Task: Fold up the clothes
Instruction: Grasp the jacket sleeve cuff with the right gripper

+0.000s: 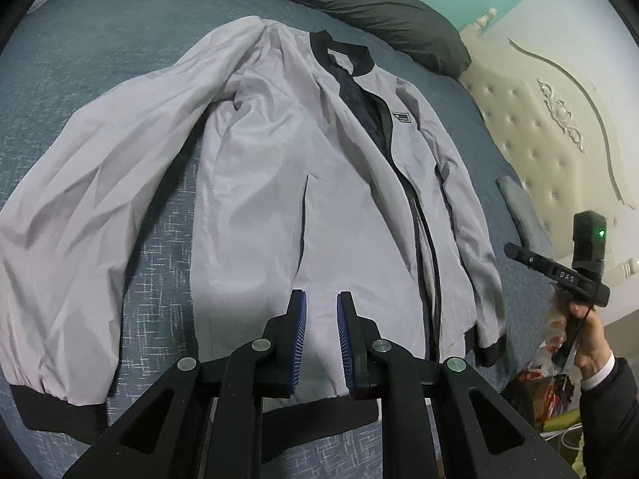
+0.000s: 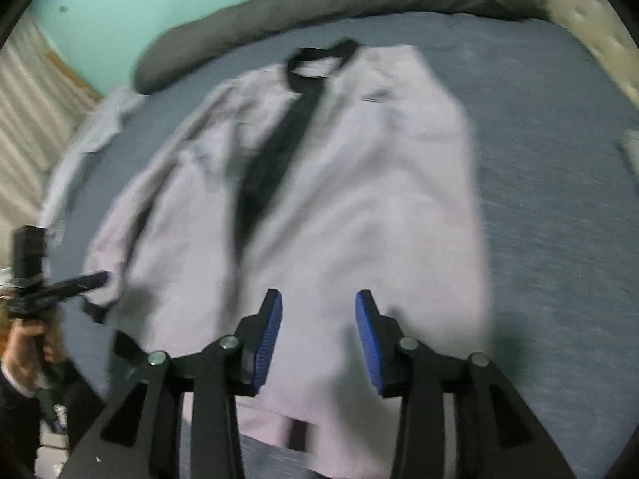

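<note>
Jacket (image 1: pixel 287 183) lies flat, front up, on the bed (image 1: pixel 100 60), collar toward the pillow (image 1: pixel 359 0). Left gripper (image 1: pixel 320 311) and right gripper (image 2: pixel 318 311) hover over its hem, fingers spread, holding nothing. Looks thin, light, slippery; I'd pinch a cuff or shoulder seam.

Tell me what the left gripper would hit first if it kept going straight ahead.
Most likely the grey jacket. The left gripper has its jaws open with nothing between them, aimed at the jacket's lower front, above the black hem. How far above the cloth it is, the picture does not show.
</note>
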